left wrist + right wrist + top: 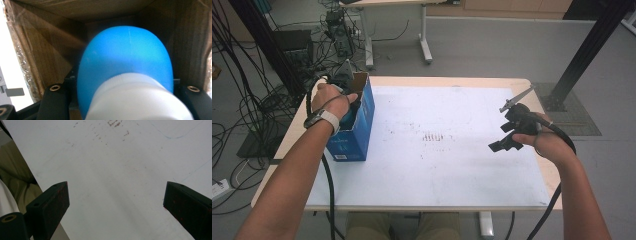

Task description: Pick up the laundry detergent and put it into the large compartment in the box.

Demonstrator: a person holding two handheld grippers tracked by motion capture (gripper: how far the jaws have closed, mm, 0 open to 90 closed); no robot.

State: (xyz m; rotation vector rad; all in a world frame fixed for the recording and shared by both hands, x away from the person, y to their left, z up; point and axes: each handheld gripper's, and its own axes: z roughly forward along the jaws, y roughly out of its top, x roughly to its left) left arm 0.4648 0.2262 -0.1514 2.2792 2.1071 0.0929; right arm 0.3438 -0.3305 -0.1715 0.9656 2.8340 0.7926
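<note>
A blue cardboard box (354,131) stands open-topped at the left edge of the white mat. My left gripper (123,96) reaches down into it, the hand covering its opening in the high view. Inside, between the black jaws, sits a rounded blue object (127,57) with a white part (136,102) nearest the camera, and the jaws are shut on it. Brown cardboard walls (47,50) surround it. My right gripper (501,146) hovers over the right side of the mat, open, with nothing between its jaws (116,205).
The white mat (452,170) covers a light wooden table and has reddish smudges (434,136) at its middle. Cables and equipment (332,35) lie on the floor beyond the left corner. A black post (584,55) stands at the back right.
</note>
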